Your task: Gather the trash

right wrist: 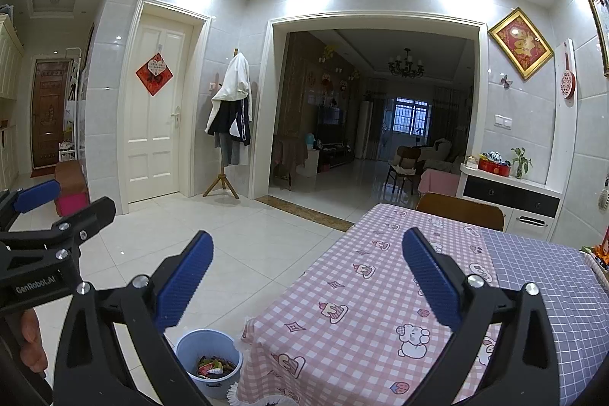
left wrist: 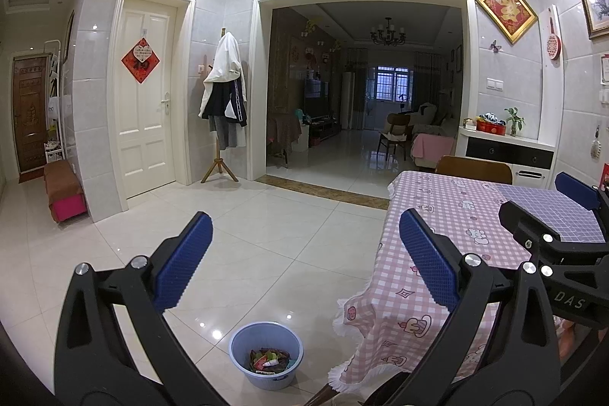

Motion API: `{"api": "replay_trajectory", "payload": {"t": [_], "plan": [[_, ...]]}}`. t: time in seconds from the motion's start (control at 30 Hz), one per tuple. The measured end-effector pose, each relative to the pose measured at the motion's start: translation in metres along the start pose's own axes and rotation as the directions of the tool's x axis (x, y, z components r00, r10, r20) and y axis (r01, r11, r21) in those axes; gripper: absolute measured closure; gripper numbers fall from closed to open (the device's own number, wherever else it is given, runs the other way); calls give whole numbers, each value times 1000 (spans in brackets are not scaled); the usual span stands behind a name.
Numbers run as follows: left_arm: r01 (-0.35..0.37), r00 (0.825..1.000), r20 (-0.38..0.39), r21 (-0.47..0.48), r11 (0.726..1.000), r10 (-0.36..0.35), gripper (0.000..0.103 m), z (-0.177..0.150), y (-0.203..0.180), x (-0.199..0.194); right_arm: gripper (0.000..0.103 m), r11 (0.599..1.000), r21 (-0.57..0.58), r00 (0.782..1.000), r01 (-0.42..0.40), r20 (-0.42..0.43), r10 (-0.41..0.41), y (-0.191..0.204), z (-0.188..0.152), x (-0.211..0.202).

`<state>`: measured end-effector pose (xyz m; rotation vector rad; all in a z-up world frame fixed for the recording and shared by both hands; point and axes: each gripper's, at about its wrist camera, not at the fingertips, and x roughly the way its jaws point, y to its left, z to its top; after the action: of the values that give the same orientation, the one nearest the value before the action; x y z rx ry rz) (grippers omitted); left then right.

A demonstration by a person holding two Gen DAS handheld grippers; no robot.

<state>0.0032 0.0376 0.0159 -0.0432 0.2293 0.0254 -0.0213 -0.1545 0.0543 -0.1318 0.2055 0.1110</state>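
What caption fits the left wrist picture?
Open left gripper above a blue bin of trash, beside the pink-checked table.

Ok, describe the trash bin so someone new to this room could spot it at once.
Start at the dining table with its pink checked cloth. On the white tiled floor, just off the table's near corner below the cloth's fringe, stands a small round light-blue plastic basket. It is the only container on the floor, and it holds colourful wrappers.

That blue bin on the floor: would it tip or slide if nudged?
The bin looks like thin plastic holding only a little trash, so probably light. On the glossy tile floor it would likely slide; its wide mouth suggests it resists tipping.
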Motion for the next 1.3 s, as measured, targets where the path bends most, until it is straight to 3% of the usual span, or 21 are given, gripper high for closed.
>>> {"api": "replay_trajectory", "payload": {"t": [1.3], "plan": [[21,1000,-19,10,1000,-21,6,-7,-5,5,5,1000,5,1000,10,-10,-10,-8,-14,3]]}}
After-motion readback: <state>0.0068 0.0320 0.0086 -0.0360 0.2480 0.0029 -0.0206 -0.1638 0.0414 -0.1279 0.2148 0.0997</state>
